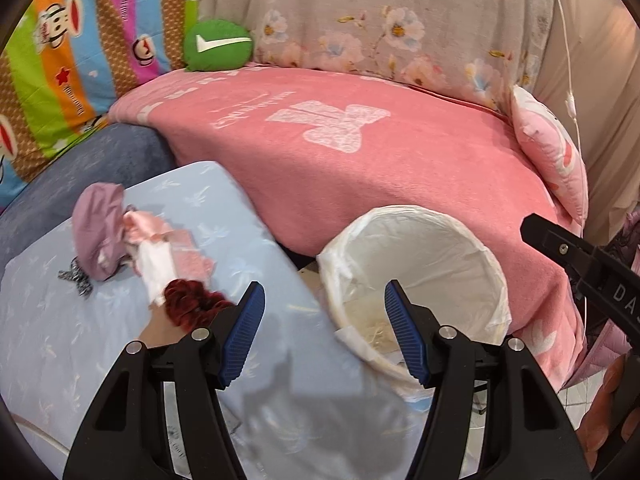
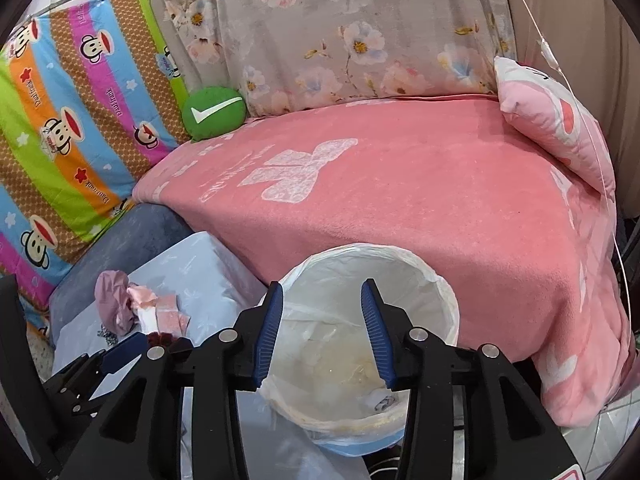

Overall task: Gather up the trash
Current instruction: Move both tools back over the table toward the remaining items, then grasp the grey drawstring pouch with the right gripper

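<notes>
A bin (image 1: 420,276) lined with a white plastic bag stands between the pale blue table (image 1: 60,340) and the pink bed. A small crumpled piece (image 2: 382,402) lies at its bottom. On the table lie a purple crumpled wrapper (image 1: 98,232), pink and white paper scraps (image 1: 156,252), a dark red scrunchie (image 1: 192,304) and a small black-white scrap (image 1: 76,280). My left gripper (image 1: 324,300) is open and empty above the table edge, beside the bin. My right gripper (image 2: 322,292) is open and empty directly over the bin (image 2: 360,344).
A pink blanket (image 1: 380,152) covers the bed behind the bin. A green round cushion (image 1: 218,44), a floral quilt (image 1: 380,12), a striped cartoon sheet (image 1: 68,60) and a pink pillow (image 1: 556,152) lie around it. A thin white cord (image 1: 570,100) hangs at right.
</notes>
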### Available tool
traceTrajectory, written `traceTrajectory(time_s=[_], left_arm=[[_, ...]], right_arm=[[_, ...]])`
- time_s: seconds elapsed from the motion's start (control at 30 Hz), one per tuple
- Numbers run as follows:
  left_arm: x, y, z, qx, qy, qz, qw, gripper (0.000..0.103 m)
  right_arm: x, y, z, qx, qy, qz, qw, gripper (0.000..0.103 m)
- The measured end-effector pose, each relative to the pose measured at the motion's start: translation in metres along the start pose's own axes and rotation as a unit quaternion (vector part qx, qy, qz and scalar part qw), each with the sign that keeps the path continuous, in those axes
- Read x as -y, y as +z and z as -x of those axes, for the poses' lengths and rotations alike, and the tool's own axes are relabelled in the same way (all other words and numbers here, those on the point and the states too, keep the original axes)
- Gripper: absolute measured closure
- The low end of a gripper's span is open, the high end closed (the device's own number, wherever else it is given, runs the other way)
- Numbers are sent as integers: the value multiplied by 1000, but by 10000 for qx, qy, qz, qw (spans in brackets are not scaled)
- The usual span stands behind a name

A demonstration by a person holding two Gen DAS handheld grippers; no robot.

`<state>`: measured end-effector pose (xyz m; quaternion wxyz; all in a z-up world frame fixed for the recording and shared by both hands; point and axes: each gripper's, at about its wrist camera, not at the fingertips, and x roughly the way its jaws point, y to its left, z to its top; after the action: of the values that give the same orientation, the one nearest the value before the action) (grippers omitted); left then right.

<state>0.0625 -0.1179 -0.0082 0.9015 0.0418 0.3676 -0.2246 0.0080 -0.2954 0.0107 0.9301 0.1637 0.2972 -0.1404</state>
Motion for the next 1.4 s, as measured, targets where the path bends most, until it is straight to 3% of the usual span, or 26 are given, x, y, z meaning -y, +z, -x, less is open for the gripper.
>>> traceTrajectory(time_s=[0.47, 0.6, 0.73, 0.97, 1.4], left_arm=[[-74, -34, 40, 104, 890, 393, 9952, 43], [-101, -50, 49, 106, 1209, 589, 9909, 25], [-126, -63, 56, 89, 1552, 679, 9855, 22], [-162, -80, 63, -48, 1765, 1005, 9791, 21], [-194, -99, 62, -277, 1850, 1306, 9736, 20]], right_arm=[[-72, -48, -1, -462, 399, 689, 9958, 56], [-94, -66, -5, -654, 515, 921, 9923, 55], [-118, -88, -11, -865, 638, 1162, 9874, 48], [-155, -124, -24, -1109, 782, 1578, 9781, 36], [-186, -155, -72, -1598, 745, 1799, 9678, 36]])
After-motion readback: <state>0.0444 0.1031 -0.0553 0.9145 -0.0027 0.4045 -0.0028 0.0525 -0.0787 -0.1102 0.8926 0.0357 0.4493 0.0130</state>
